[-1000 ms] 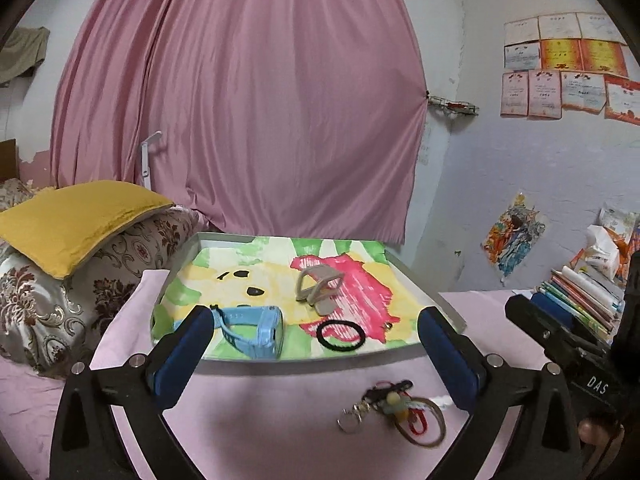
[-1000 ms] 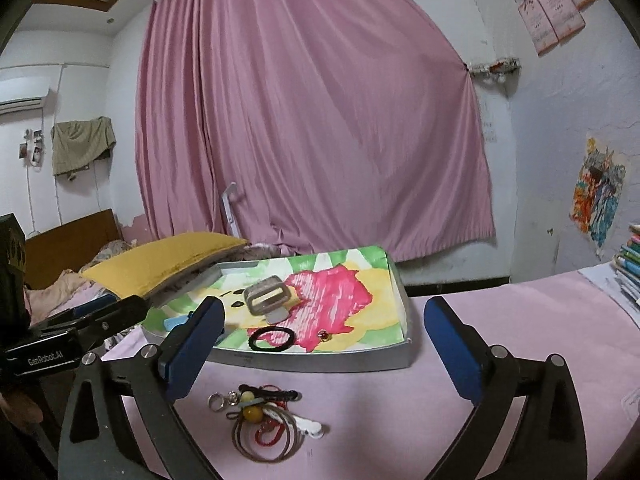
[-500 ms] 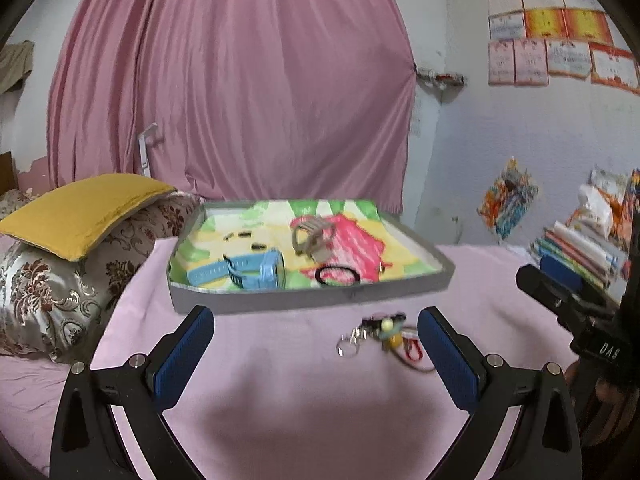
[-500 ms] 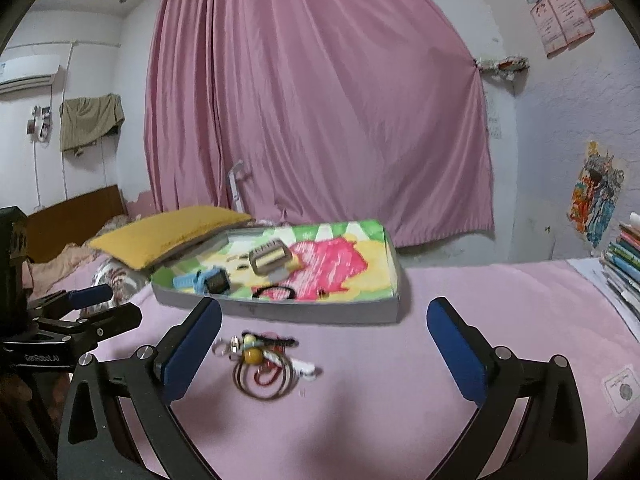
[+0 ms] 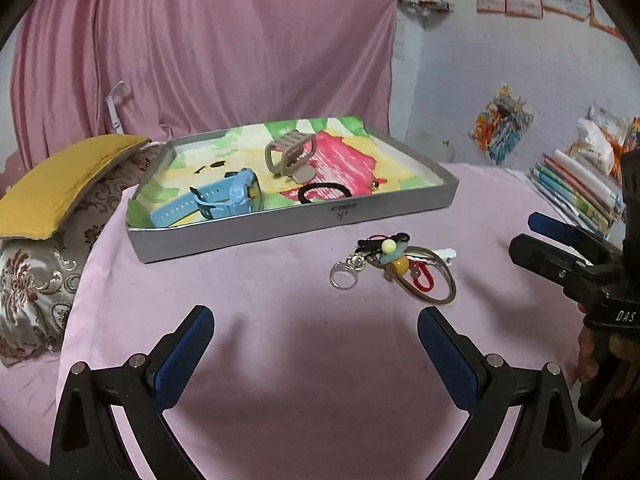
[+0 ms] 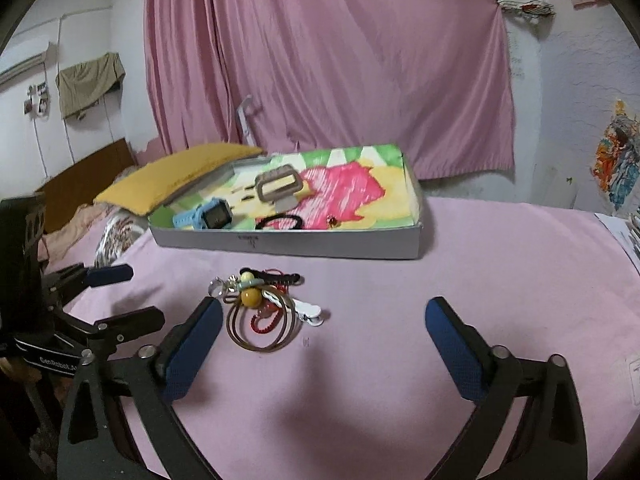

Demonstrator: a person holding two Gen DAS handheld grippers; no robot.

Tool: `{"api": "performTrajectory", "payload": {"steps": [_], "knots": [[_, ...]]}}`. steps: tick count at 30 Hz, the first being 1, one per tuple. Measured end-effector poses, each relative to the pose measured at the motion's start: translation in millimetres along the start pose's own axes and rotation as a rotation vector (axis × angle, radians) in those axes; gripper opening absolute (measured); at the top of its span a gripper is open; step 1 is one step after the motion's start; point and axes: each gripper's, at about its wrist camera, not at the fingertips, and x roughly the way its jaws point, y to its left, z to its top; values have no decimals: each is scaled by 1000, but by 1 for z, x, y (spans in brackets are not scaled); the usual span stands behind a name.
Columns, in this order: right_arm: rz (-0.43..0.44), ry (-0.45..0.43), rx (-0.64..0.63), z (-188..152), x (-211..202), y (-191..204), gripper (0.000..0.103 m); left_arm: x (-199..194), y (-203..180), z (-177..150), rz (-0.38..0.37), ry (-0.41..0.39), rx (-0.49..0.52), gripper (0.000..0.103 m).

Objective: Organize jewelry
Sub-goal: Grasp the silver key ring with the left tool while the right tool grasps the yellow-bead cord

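Both pairs of blue fingers (image 6: 192, 344) hover over pink cloth holding nothing: the left gripper (image 5: 316, 354) spread wide, the right gripper (image 6: 324, 344) wide but narrowing. A tangle of trinkets (image 6: 262, 308) lies just ahead of the right's near finger; beyond it sits the tray (image 5: 304, 222), already holding a blue watch (image 5: 224, 200). Approach stage, seemingly; next, pinch one piece cleanly from the tangle.

Left gripper (image 5: 316, 346) jaws wide; right gripper (image 6: 324, 338) closing (both empty).
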Motion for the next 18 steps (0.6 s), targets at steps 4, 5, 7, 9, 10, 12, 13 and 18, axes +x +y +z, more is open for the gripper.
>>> {"api": "performTrajectory", "payload": {"steps": [4, 5, 7, 9, 10, 12, 13, 18], "knots": [[21, 54, -16, 1, 14, 4, 61, 6, -1, 6, -9, 16, 13, 94], [31, 69, -16, 2, 18, 4, 52, 9, -1, 7, -12, 23, 15, 88], [51, 98, -18, 2, 27, 6, 43, 14, -1, 10, -18, 39, 18, 80], [64, 120, -24, 4, 33, 9, 38, 21, -1, 13, -30, 55, 20, 75], [74, 132, -31, 4, 37, 11, 35, 24, -2, 15, -35, 63, 22, 71], [83, 148, -44, 6, 42, 15, 33, 30, -2, 17, -43, 76, 28, 67], [88, 155, -53, 7, 44, 17, 32, 33, -3, 18, -47, 82, 30, 65], [131, 220, -65, 10, 58, 24, 24, 48, -4, 24, -68, 125, 26, 56]]}}
